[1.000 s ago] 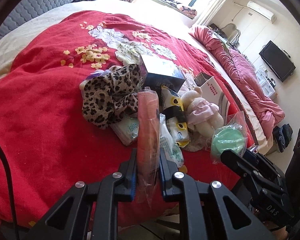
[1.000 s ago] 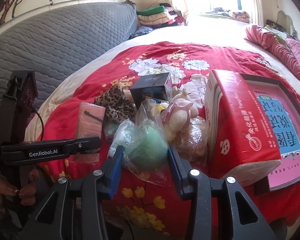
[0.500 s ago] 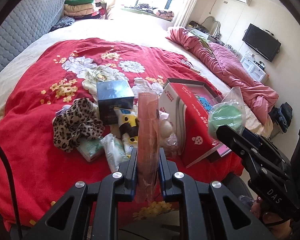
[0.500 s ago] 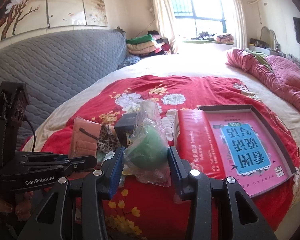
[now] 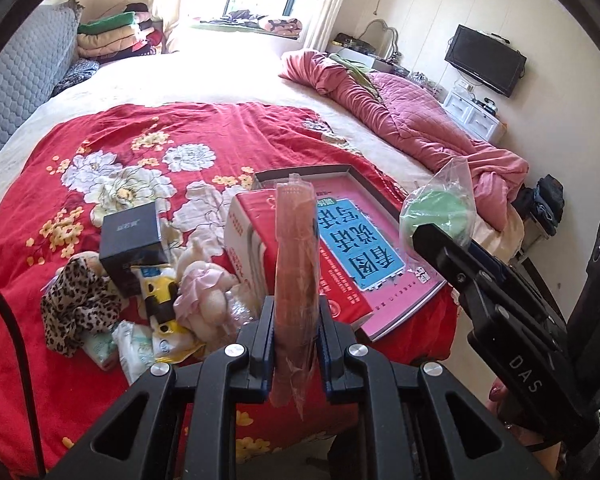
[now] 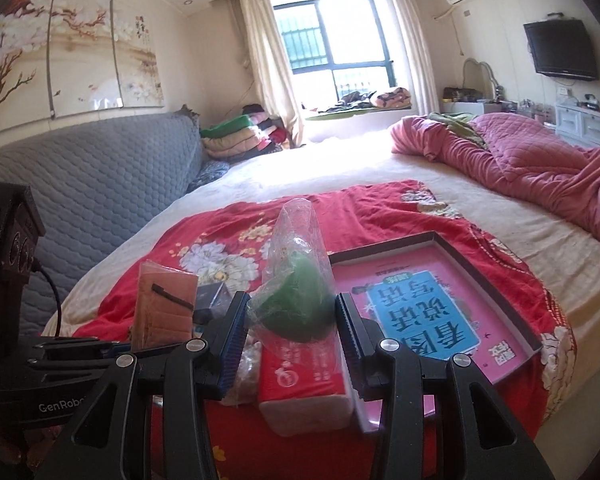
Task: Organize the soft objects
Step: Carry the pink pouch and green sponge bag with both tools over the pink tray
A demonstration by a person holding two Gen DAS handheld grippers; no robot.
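Left gripper [image 5: 296, 322] jaws clamp upright pink packet [image 5: 296, 264]; right gripper [image 5: 440, 236] holds bagged green sponge [image 5: 436, 216]

Red floral blanket [image 5: 112, 152]; leopard-print cloth [image 5: 76, 304]; green bagged sponge [image 6: 300, 304]; pink quilt [image 6: 540, 160].

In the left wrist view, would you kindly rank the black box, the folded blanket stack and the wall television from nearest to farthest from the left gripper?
1. The black box, on the red quilt, left of the left gripper.
2. The folded blanket stack, far left by the window.
3. The wall television, far right; its order against the stack is uncertain.
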